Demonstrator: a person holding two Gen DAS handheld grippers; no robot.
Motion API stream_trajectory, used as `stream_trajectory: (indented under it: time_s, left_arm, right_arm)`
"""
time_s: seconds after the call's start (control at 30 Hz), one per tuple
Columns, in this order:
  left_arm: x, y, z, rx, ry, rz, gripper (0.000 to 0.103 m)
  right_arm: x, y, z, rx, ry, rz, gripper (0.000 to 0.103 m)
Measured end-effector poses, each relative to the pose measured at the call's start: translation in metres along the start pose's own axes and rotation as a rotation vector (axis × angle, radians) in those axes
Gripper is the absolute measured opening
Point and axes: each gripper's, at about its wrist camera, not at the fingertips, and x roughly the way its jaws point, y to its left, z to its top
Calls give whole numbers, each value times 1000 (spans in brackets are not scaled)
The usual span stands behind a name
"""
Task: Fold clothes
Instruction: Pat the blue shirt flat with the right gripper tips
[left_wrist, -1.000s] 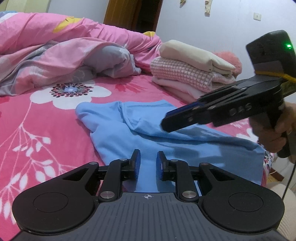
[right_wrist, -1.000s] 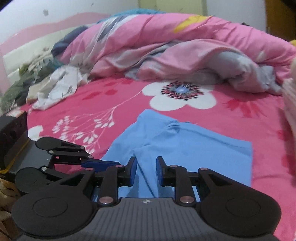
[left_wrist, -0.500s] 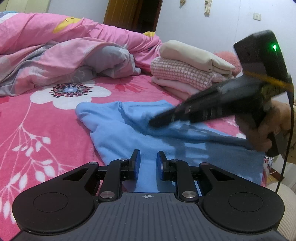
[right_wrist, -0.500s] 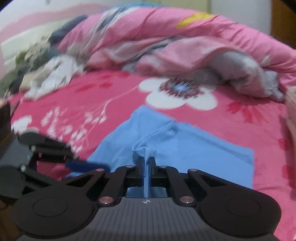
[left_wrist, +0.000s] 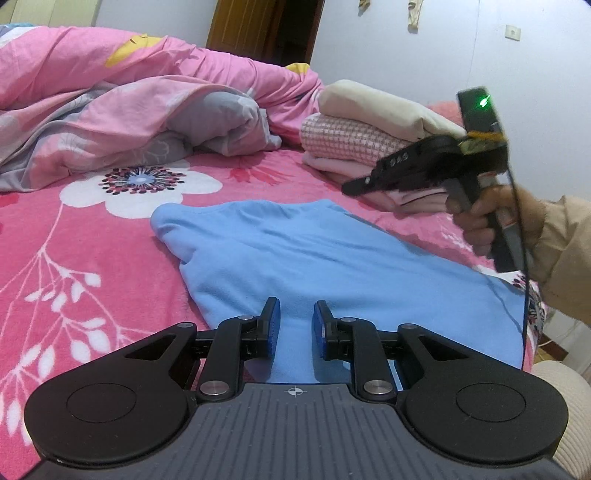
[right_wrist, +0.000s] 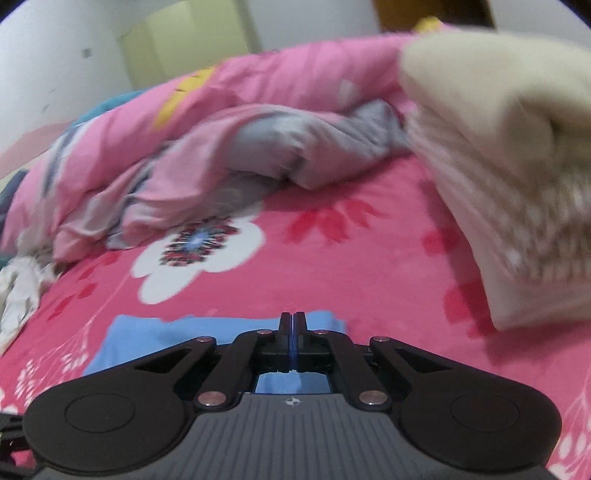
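**Right gripper shut and empty above the blue shirt**

The right gripper (right_wrist: 292, 321) has just closed; its pads meet with nothing between them. The left gripper (left_wrist: 294, 314) stands a little apart over the shirt's (left_wrist: 332, 258) near edge, holding nothing. The shirt lies flat on the bed (left_wrist: 92, 258), below both. The right view is blurred; the folded pile (left_wrist: 369, 136) smears.
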Motion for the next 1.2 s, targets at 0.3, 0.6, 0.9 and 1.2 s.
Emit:
stream_trajectory:
  time_s: [0.3, 0.6, 0.9, 1.2]
  left_arm:
    - [-1, -1, 0, 1, -1, 2, 20]
    - [-1, -1, 0, -1, -1, 0, 20]
    - [0, 1, 0, 1, -2, -1, 21]
    - [0, 1, 0, -1, -1, -1, 22]
  right_arm:
    - [7, -17, 1, 214, 85, 185, 15]
    - [26, 11, -5, 86, 167, 145, 17]
    - [3, 26, -3, 7, 11, 41, 5]
    - [31, 17, -9, 13, 70, -70, 8]
